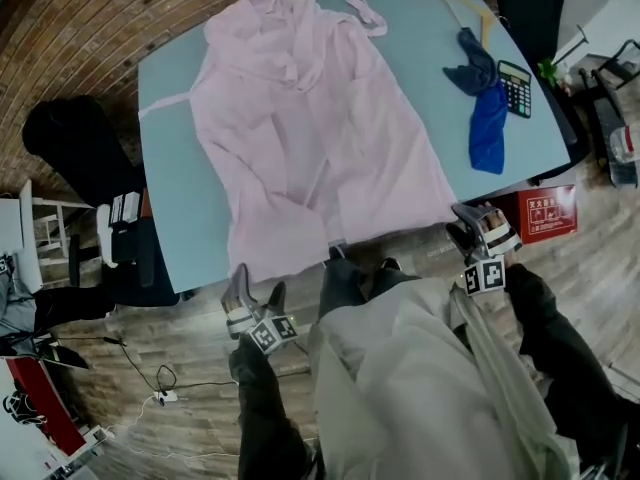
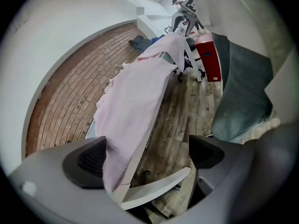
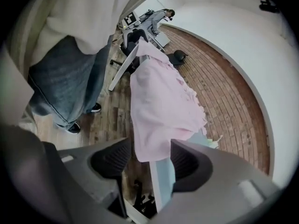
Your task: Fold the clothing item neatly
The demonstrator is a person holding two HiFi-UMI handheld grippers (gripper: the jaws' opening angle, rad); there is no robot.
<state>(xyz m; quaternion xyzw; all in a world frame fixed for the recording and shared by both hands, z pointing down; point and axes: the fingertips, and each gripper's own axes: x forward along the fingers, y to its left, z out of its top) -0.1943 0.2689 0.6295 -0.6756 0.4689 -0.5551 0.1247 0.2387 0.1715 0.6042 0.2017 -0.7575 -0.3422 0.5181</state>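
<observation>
Left gripper and right gripper hold their jaws released at the near hem of the garment; best pinch both corners squarely, then carry them evenly across the tabletop.

Pink garment, spread flat on table, hem overhanging edge

The pink garment is thin matt cloth, softly creased, spread over a desk whose pale blue top looks smooth with a faint sheen. At two o'clock the blue rag is denser matt cloth, beside a hard plastic calculator. The floor is grainy wood plank, and at ten o'clock rough brick. The left claw and right claw are matt grey plastic with ribbed dark pads.
</observation>
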